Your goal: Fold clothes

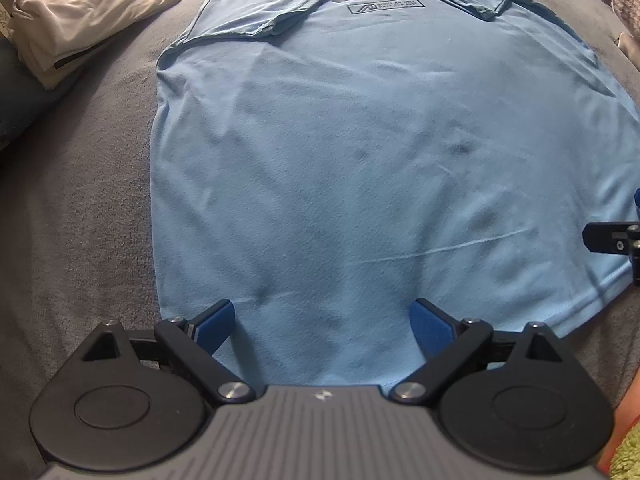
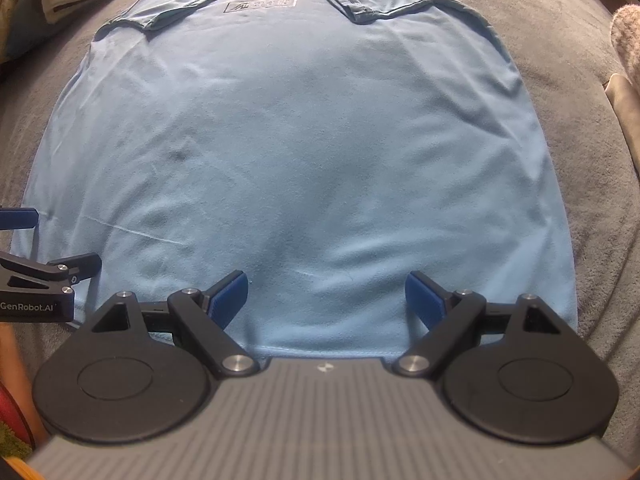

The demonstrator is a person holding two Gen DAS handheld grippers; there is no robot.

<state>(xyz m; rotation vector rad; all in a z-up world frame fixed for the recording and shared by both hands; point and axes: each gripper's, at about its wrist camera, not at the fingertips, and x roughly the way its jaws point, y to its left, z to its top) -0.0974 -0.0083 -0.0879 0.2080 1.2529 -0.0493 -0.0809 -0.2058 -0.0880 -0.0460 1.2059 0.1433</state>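
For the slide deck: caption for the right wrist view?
Open right gripper poised over hem of light blue T-shirt, sleeves folded in.

One light-blue T-shirt (image 1: 340, 152), spread flat with both sleeves folded in; one grey blanket (image 1: 72, 208) beneath it. One cream folded garment (image 1: 68, 24) at the far left, one fuzzy pale slipper (image 1: 628, 4) at the far right. Two grippers: left gripper (image 1: 322, 326) and right gripper (image 2: 326, 298), each with two blue-padded fingers parted.
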